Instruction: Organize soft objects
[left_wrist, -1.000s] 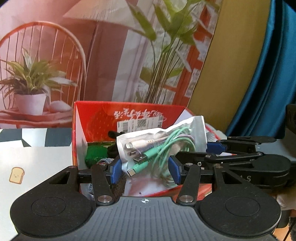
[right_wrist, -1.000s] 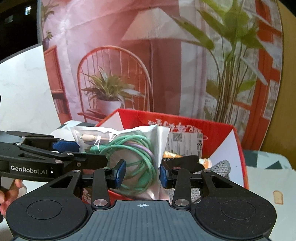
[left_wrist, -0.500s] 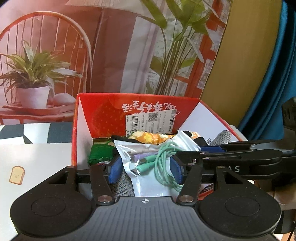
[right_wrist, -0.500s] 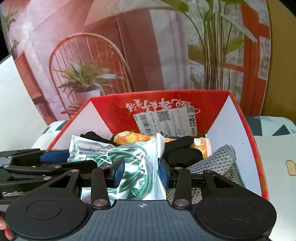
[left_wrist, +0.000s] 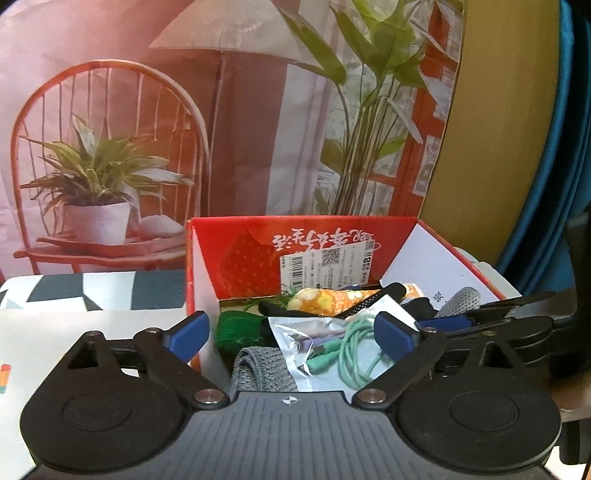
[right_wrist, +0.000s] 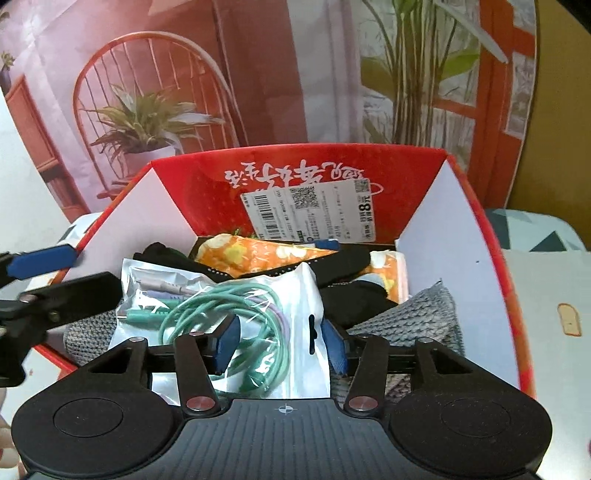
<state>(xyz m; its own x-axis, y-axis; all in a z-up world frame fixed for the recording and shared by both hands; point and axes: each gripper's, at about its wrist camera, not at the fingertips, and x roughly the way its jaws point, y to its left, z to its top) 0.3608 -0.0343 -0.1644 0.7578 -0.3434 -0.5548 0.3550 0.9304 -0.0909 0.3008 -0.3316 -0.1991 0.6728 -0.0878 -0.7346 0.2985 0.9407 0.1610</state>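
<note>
Left hand-held gripper (left_wrist: 291, 332) just spread wide; right hand-held gripper (right_wrist: 280, 341) loosening, straddling cable bag (right_wrist: 236, 317) inside red box (right_wrist: 458, 236).

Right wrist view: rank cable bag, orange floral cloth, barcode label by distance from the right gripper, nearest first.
1. Cable bag, between the right gripper's fingers.
2. Orange floral cloth, mid-box behind the bag.
3. Barcode label, on the box's far wall.
</note>
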